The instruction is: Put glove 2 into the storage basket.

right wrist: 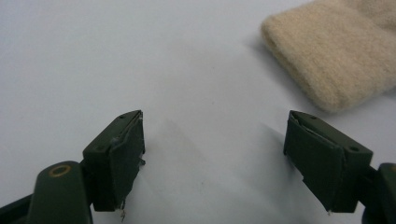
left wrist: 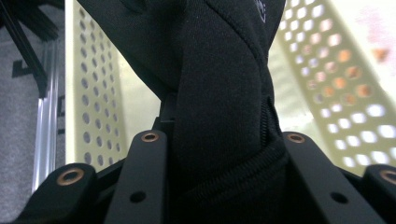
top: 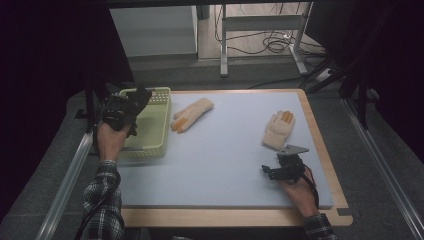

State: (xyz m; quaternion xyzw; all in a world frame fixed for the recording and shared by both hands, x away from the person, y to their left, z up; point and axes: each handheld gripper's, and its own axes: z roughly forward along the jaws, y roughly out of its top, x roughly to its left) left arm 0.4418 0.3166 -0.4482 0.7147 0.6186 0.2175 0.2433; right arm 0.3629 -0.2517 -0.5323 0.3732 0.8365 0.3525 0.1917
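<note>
Black glove (left wrist: 219, 93): fabric, ribbed cuff, clenched between the fingers of the left gripper (top: 125, 107); hangs over the basket (top: 159, 131), inside its walls in the left gripper view

Basket: pale yellow-green plastic, perforated sides, rectangular; stands at the far left corner of the bench (top: 225, 165), its long side along the left edge

Left gripper: black, held in the person's left hand (top: 111, 140) above the basket's left rim; fingers closed tight on the black glove

Cream glove, first (top: 192, 114): knitted, orange fingertips; lies flat just beside the basket's right wall, near the far edge, apart from the basket

Cream glove, second (top: 279, 129): knitted, orange fingertips; lies flat near the right edge, toward the far side; its cuff (right wrist: 327, 56) shows ahead and to the right in the right gripper view

Right gripper (top: 280, 170): black with grey three-cornered plate on top, held in the person's right hand (top: 300, 192) near the right front corner; fingers (right wrist: 116, 154) spread wide, released, nothing between them, low over the bare bench, just short of the second cream glove

Bench: pale grey-blue mat on a wooden top
</note>
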